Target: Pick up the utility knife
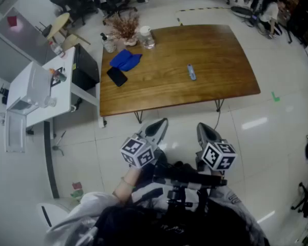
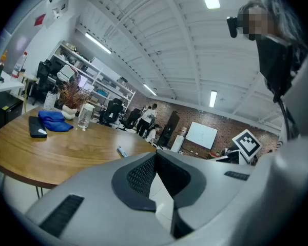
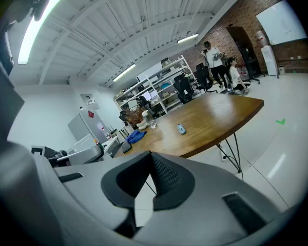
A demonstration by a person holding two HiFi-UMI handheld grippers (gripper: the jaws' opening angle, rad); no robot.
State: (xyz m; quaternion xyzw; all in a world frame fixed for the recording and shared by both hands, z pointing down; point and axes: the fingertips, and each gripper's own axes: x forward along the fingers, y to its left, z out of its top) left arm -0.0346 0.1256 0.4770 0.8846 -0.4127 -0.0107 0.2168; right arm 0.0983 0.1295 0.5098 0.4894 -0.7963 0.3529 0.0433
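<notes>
The utility knife [image 1: 191,72], a small blue-grey tool, lies flat on the wooden table [image 1: 223,50], right of its middle. It also shows as a small shape on the tabletop in the left gripper view [image 2: 122,151] and the right gripper view [image 3: 181,129]. Both grippers hang in front of the person's body, short of the table's near edge and well apart from the knife. The left gripper [image 1: 157,129] [image 2: 155,155] is shut with nothing in it. The right gripper [image 1: 205,133] [image 3: 150,155] is shut and empty too.
At the table's far left lie a blue cloth [image 1: 125,60] and a black phone [image 1: 116,77], with a glass jar [image 1: 146,37], a dried plant [image 1: 124,25] and a small bottle [image 1: 108,43] behind. A white desk [image 1: 41,94] and black cabinet [image 1: 84,65] stand left.
</notes>
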